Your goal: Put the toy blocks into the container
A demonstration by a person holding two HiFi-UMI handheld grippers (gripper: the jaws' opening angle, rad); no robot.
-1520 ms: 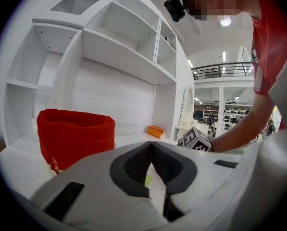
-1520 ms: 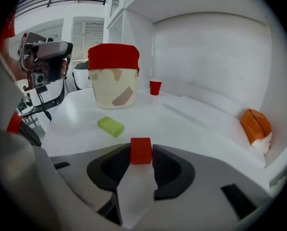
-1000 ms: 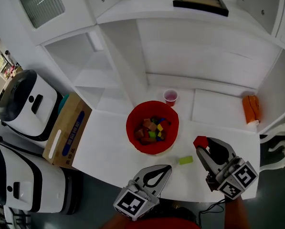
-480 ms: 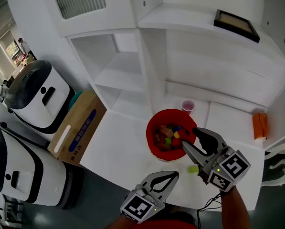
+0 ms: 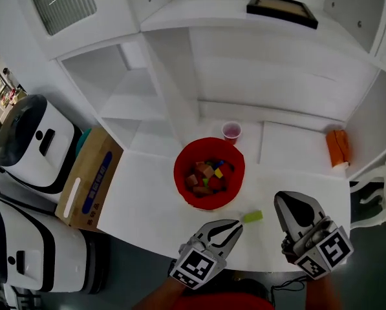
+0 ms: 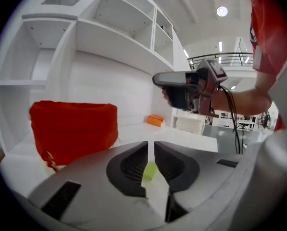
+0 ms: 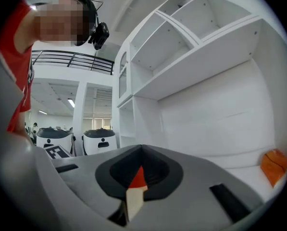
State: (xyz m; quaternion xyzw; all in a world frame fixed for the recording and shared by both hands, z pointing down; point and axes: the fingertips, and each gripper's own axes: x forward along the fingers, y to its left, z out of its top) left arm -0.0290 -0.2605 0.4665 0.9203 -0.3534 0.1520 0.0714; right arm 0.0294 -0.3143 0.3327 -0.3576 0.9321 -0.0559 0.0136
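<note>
Most toy blocks (image 5: 207, 176) lie in red container (image 5: 178, 172), frame centre | left gripper (image 5: 235, 227) narrow, empty, lower centre | one green block (image 5: 251, 217) outstanding on worktop (image 5: 147, 199), just beside its tips | right gripper (image 5: 288, 202) closed, empty, lower right

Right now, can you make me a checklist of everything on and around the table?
Surface: white table.
Job's things: red container holding blocks; green block lying outside, beside it.
Clutter: pink cup; orange object.
Grippers: left hand-held gripper and right hand-held gripper, both with jaws together.
Cables: black cable hanging from the right one.
Surroundings: white shelves; cardboard box; white machines.
</note>
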